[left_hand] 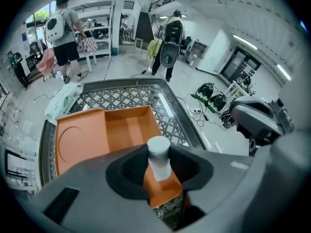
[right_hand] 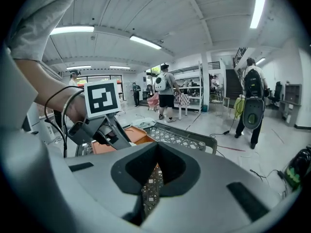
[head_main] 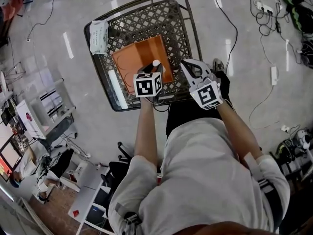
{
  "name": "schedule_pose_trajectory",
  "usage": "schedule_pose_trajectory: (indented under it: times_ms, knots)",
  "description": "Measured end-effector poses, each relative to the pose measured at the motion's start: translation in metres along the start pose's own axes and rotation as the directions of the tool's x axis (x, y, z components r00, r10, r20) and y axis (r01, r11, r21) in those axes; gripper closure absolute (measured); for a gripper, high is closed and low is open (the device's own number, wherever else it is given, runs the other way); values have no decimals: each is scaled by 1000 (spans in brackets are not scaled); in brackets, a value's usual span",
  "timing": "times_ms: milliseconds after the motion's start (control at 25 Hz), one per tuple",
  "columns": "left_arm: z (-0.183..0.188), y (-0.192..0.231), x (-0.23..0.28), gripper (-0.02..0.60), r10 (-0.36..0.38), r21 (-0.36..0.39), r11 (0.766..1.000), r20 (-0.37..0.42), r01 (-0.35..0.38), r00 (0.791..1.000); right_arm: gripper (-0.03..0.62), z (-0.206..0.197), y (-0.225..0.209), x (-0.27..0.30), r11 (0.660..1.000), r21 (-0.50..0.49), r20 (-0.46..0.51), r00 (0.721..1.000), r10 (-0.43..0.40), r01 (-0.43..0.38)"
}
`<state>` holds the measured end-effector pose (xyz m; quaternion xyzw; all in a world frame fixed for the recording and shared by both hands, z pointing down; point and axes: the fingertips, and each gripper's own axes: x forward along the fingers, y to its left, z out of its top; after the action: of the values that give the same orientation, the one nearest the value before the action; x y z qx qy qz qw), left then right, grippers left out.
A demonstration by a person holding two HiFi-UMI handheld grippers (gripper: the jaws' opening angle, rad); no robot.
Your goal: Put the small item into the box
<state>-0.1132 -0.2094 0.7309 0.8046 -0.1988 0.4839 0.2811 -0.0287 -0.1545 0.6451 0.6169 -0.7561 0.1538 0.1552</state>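
Observation:
A small orange item with a white cap (left_hand: 159,166) is clamped upright between the jaws of my left gripper (left_hand: 160,181). In the head view the item (head_main: 156,63) and the left gripper (head_main: 154,68) hover over the near right corner of the orange box (head_main: 142,58). The box (left_hand: 116,130) lies open on a lattice table, its flat lid (left_hand: 77,140) spread to the left. My right gripper (head_main: 191,67) is shut with nothing in it, just right of the box. Its own view shows the right gripper (right_hand: 153,178) with only the table's mesh past the closed jaws.
The dark metal lattice table (head_main: 183,13) has a raised rim. A white packet (head_main: 99,36) lies on its far left corner. Cables and power strips (head_main: 266,8) run over the floor to the right. People (left_hand: 65,38) stand and walk farther off in the room.

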Motion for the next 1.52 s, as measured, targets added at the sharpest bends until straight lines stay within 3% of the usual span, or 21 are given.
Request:
schedule_pose_trajectory:
  times_ms: [520, 880, 1520]
  knots:
    - [-17, 8, 39, 443, -12, 48, 999, -102, 17, 995, 590, -24, -6, 12, 997, 49, -34, 997, -62, 64]
    - [-21, 10, 59, 443, -34, 12, 999, -105, 36, 994, 590, -36, -10, 5, 995, 48, -78, 993, -88, 92]
    - [-26, 10, 68, 442, -38, -27, 999, -67, 36, 997, 590, -28, -4, -17, 997, -19, -108, 991, -73, 72]
